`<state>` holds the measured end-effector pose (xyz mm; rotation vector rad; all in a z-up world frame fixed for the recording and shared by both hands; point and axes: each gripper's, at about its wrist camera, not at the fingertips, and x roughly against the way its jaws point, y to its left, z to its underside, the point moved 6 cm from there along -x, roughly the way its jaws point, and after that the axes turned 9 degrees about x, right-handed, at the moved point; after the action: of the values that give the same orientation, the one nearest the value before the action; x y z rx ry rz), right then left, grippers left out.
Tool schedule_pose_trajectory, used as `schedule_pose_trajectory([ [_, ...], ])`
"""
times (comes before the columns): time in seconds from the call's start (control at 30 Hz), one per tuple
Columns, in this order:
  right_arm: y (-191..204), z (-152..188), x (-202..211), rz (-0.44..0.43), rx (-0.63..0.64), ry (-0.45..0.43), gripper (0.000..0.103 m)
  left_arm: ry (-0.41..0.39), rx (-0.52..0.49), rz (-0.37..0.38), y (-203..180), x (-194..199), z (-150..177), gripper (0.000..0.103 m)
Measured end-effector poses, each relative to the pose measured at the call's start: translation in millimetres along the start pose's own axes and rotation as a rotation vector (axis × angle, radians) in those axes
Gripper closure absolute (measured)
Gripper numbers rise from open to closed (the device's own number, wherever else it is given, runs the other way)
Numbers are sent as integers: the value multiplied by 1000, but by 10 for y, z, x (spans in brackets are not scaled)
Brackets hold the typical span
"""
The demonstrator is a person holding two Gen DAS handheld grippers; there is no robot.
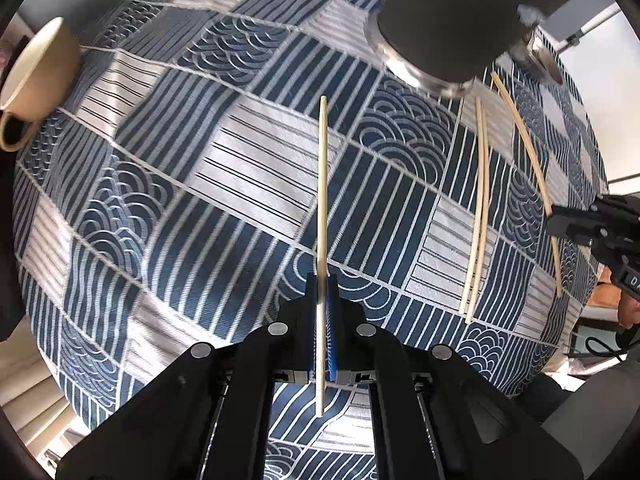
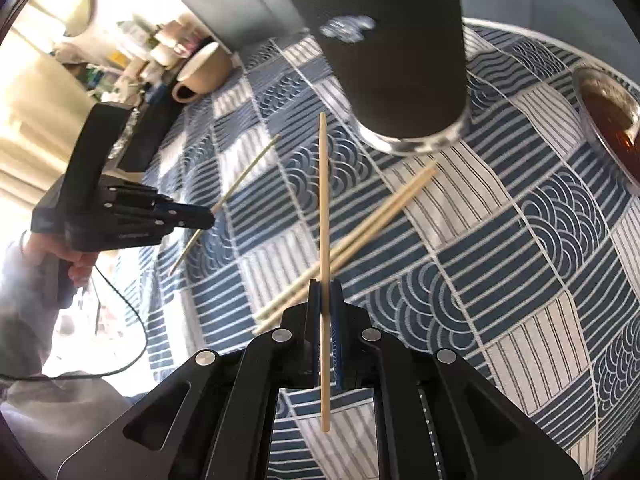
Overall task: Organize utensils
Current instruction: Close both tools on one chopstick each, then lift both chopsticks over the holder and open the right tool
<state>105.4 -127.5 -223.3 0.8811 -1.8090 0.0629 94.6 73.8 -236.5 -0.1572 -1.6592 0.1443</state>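
My left gripper [image 1: 323, 280] is shut on a pale chopstick [image 1: 322, 184] and holds it above the patterned tablecloth [image 1: 168, 184]. My right gripper [image 2: 325, 286] is shut on a tan chopstick [image 2: 323, 208] that points toward the dark cylindrical holder [image 2: 396, 60]. Two more chopsticks [image 2: 360, 232] lie side by side on the cloth below it. In the left wrist view they lie to the right [image 1: 478, 208], with the right gripper [image 1: 600, 232] holding its chopstick [image 1: 528, 152] beyond. The holder [image 1: 452, 20] stands at the far right. The left gripper [image 2: 192, 216] and its chopstick [image 2: 244, 176] show at left in the right wrist view.
A beige cup [image 1: 36, 76] stands at the table's far left edge; it also shows in the right wrist view [image 2: 204, 70]. A metal bowl with brown contents [image 2: 612, 120] stands at the far right. A black cable [image 2: 120, 312] hangs off the table's left side.
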Motion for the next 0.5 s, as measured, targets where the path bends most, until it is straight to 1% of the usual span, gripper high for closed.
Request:
schedule_pose_trajectory([
  [0.13,57,-79,141,-46,26,-54,98,-59,10,40,17,371,-83,98],
  [0.2,59,-130,188,-59,25,-67,98,-97,-8,26,11,563,-138,98],
  [0.3,9,-226,246,-80,-18,-61,98,-152,-27,-11,-157,834,-276,98],
  [0.33,-6,-254,259,-78,-26,-64,98,-175,-39,-3,-213,959,-309,98],
  [0.37,-22,-289,288,-79,-33,-73,98,-189,-50,-1,-216,972,-318,98],
  [0.5,-44,-409,440,-90,-38,-120,98,-270,-114,-20,-403,1298,-462,98],
])
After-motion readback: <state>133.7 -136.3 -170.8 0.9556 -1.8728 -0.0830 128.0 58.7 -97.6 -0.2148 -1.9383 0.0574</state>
